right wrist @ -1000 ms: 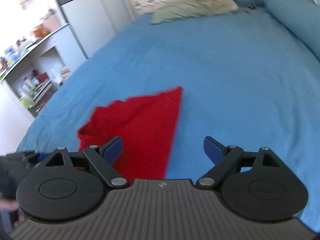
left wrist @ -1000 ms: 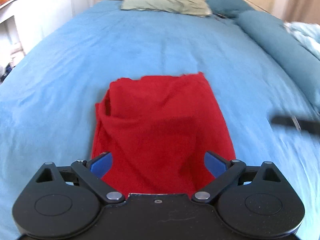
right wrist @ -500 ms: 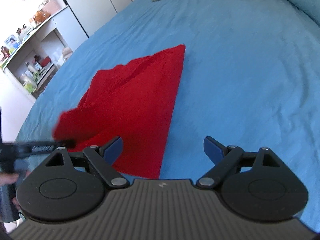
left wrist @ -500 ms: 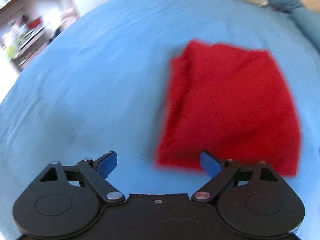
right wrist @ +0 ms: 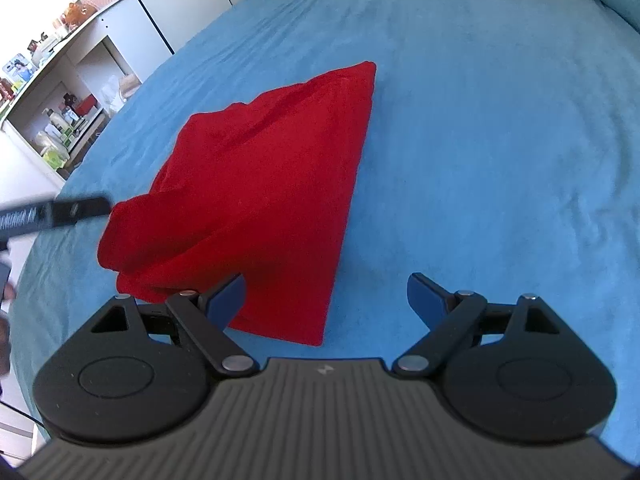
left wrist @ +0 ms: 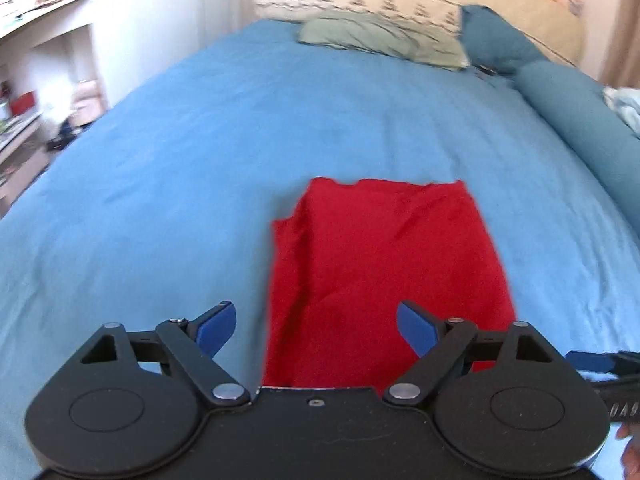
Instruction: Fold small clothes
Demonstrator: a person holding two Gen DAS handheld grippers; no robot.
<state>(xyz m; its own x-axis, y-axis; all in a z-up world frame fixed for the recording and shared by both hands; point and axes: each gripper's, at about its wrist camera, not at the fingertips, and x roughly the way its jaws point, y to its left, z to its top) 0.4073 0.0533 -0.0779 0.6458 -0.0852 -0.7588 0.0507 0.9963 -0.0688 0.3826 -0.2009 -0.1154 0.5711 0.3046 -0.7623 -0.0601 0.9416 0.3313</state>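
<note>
While both jaws gape, each hand-held gripper point(left wrist: 316, 330) point(right wrist: 326, 298) hovers just before the folded red cloth point(left wrist: 384, 272).

blue bed point(left wrist: 280, 128), green pillow point(left wrist: 380, 38), shelves point(right wrist: 60, 92)

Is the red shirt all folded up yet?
Nearly. The red cloth already lies folded into a rough rectangle on the blue bed. Nothing is in hand: the left gripper and the right gripper are both open and empty. Its left edge looks bunched, so tidying may remain.
</note>
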